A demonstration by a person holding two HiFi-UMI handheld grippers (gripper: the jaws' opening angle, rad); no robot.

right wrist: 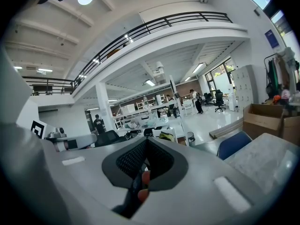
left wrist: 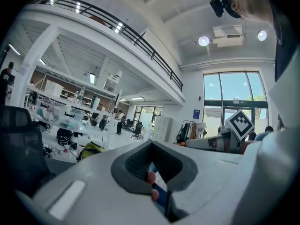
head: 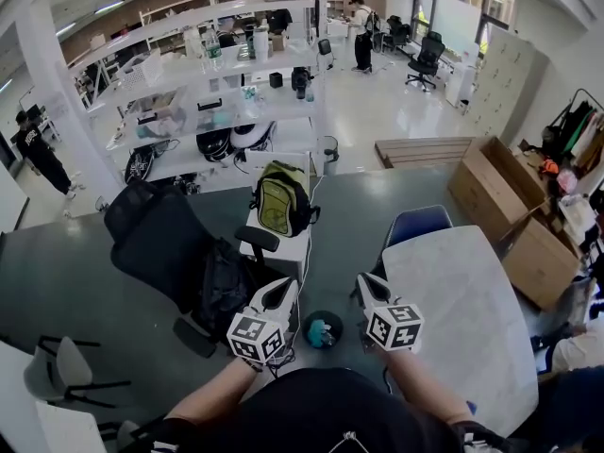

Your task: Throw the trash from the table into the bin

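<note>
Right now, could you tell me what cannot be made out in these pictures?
- Bin contents: head view, too small; only something teal shows.
- Table near corner: head view, hidden behind the right gripper.
- Blue sliver between the left gripper's jaws: left gripper view, too little shows to name it.

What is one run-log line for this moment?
left gripper: shut, empty | right gripper: shut, empty | bin: below, between them, teal trash inside
</note>
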